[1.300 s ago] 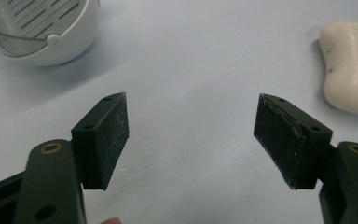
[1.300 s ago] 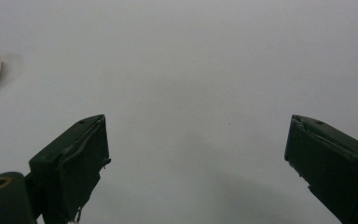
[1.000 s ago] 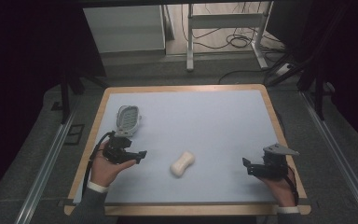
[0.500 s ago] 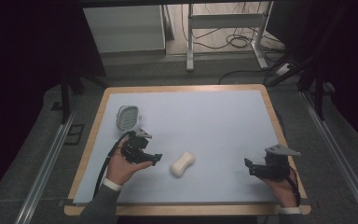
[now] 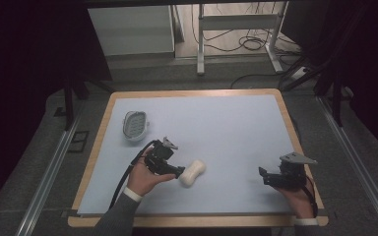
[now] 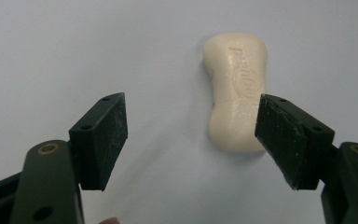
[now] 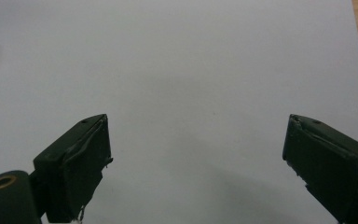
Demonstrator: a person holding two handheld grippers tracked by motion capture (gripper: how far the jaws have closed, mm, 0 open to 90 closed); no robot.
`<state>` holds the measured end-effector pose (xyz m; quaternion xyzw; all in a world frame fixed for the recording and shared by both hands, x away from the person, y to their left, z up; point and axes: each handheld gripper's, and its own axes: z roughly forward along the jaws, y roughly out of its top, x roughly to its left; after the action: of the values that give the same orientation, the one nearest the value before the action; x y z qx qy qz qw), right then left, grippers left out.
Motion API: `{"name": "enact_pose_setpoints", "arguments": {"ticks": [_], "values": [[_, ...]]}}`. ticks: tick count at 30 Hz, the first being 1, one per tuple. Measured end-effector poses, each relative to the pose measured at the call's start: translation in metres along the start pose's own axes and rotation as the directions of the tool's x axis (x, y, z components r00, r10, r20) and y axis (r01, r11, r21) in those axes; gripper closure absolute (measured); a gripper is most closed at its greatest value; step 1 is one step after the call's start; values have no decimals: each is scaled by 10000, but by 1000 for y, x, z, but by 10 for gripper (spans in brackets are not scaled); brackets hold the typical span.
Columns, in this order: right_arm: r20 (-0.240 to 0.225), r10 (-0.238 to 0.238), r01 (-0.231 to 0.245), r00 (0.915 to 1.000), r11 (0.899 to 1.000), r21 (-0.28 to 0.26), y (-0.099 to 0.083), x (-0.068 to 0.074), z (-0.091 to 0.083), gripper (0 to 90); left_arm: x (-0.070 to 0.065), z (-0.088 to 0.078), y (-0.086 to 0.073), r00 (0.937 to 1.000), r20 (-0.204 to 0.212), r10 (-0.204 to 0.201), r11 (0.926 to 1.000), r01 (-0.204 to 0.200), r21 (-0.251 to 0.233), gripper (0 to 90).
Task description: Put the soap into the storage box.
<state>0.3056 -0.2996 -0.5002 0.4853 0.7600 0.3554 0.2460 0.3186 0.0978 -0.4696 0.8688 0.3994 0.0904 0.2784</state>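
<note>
While both grippers' jaws stood open, the soap bar [image 6: 235, 91] looked hard, light and slippery; its narrowed waist suited the left gripper [image 6: 191, 135].

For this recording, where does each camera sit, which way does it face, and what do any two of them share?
High view: above the near table edge, looking forward and down; both forearms, left gripper and right gripper show.
Left gripper view: rides the left gripper, looking down past its open jaws at the soap bar.
Right gripper view: rides the right gripper, open jaws over the bare mat.
Shared: high and left gripper views both show the soap bar.
</note>
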Motion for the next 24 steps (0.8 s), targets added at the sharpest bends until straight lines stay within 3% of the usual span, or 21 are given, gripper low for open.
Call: {"name": "enact_pose_setpoints", "arguments": {"ticks": [13,24], "values": [[146,148,-148,9998,9999,-7,-1,-3,-1,73,-20,20,12,9991,71,428,9982,-430,410,273],[149,145,-145,9998,9999,52,-1,-2,0,73,-27,37,16,9984,355,432,9959,-459,786,286]]}}
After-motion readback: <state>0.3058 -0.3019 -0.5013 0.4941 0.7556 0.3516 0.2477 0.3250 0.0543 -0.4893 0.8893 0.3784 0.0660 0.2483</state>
